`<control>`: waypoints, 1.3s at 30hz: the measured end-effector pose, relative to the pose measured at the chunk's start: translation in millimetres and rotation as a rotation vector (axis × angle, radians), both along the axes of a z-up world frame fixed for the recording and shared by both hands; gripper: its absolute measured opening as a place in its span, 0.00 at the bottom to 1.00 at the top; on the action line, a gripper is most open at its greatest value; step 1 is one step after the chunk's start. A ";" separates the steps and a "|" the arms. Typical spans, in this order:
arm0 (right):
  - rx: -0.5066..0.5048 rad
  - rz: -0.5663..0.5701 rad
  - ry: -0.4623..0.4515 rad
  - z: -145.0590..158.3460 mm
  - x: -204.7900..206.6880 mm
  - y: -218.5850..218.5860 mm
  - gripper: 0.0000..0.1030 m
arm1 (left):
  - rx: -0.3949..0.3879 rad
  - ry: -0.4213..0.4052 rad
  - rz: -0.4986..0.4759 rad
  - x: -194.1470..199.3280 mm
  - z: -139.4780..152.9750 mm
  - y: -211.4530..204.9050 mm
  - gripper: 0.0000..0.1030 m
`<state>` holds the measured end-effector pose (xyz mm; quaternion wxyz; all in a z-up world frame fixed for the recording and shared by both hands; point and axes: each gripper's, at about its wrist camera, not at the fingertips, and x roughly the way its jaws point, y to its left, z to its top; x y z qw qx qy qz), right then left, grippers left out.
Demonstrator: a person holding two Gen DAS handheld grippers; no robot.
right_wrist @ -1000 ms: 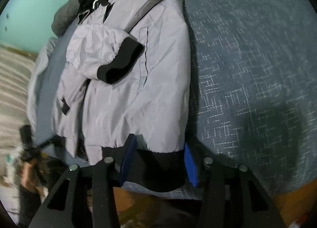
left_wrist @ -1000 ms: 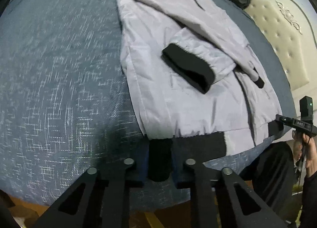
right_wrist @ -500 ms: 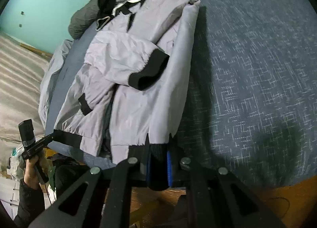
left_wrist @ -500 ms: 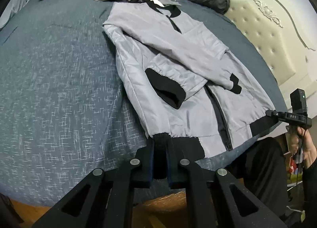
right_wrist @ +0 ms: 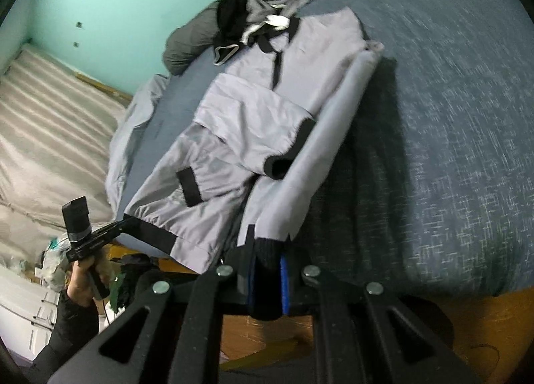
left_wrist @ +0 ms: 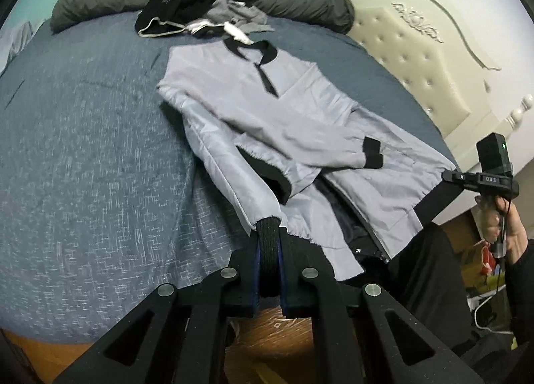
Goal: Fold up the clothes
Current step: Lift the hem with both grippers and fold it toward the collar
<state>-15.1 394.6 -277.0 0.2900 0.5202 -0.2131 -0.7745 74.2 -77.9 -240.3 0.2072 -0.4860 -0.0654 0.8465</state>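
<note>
A light grey zip-front jacket with black ribbed collar, cuffs and hem (left_wrist: 267,110) lies front-up on the dark blue speckled bedspread (left_wrist: 83,150), its collar toward the far edge of the bed and its hem at the near edge. Both sleeves are folded across the chest, their black cuffs resting on the front panels near the zip.

The left gripper (left_wrist: 268,270) is clamped on the black ribbed hem (left_wrist: 269,233) at one bottom corner of the jacket — the knit band is squeezed between the two blue-lined fingers (left_wrist: 256,267). The right gripper (right_wrist: 267,280) pinches the black hem band at the other bottom corner, its fingers closed on the fabric, right at the near edge of the bed above the orange-brown wooden bed frame (right_wrist: 467,310).

At the far edge, just beyond the collar, a heap of black and grey garments (left_wrist: 200,6) rests against a long dark grey bolster pillow (left_wrist: 100,0). A cream tufted headboard (left_wrist: 424,60) stands at the bed's side in the left wrist view.
</note>
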 end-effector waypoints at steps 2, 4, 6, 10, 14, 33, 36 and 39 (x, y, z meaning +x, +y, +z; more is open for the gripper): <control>-0.011 0.012 0.017 10.4 3.0 -1.2 0.09 | -0.005 0.014 -0.011 1.0 4.9 3.6 0.08; -0.019 0.024 0.033 20.1 7.1 -1.6 0.09 | -0.010 0.026 -0.021 2.6 9.3 5.4 0.08; -0.024 0.033 0.045 26.6 11.4 -1.7 0.09 | -0.013 0.033 -0.025 4.9 12.1 2.0 0.08; -0.026 0.041 0.051 29.2 19.9 -1.3 0.09 | -0.009 0.034 -0.022 7.1 14.4 -3.2 0.08; -0.026 0.050 0.057 31.6 26.8 -1.2 0.09 | -0.005 0.038 -0.026 5.6 16.2 -3.9 0.08; -0.054 0.084 0.022 64.9 -66.0 -11.2 0.10 | -0.014 0.066 -0.011 -108.0 57.6 -1.0 0.07; -0.057 0.078 0.006 68.8 -98.2 -13.6 0.10 | -0.016 0.062 0.001 -143.4 63.4 -2.9 0.07; -0.059 0.067 -0.005 71.3 -133.4 -15.6 0.10 | -0.019 0.060 0.017 -181.1 65.3 -7.9 0.07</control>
